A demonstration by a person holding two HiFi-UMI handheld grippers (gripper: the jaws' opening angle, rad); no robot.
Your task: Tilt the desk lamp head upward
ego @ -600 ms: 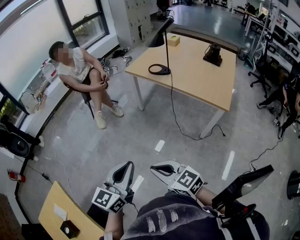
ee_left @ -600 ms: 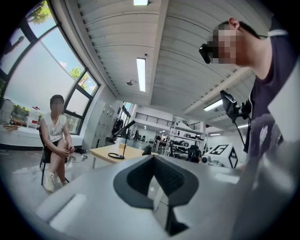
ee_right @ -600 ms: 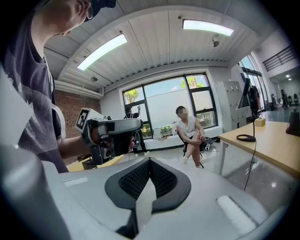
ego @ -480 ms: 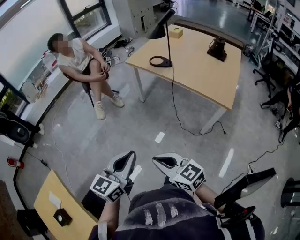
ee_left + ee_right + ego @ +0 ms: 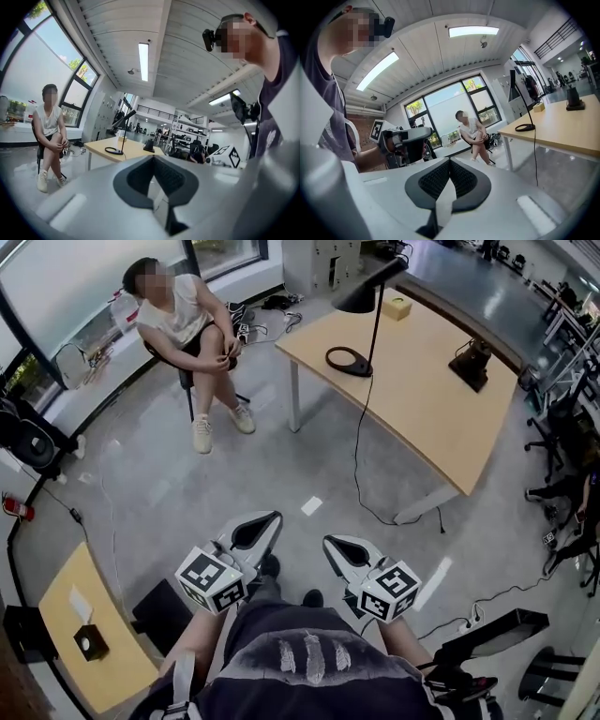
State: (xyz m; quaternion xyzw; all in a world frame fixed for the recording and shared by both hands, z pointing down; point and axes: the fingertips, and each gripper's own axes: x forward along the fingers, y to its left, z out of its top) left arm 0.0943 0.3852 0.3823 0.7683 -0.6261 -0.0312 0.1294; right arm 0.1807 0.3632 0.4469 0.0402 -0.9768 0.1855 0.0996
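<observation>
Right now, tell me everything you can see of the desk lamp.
The desk lamp is black: a flat ring base, a thin upright stem and a cone-shaped head tilted downward. It stands near the corner of the light wooden table, and its black cord trails off the edge to the floor. Nothing else touches it.

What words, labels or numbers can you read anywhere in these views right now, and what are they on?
No readable words or numbers in any view.
Cube on the left gripper: black-and-white square pattern only, no letters.
Cube on the right gripper: the same kind of pattern, no letters.
Yellow box on the table: too small to read any print.
</observation>
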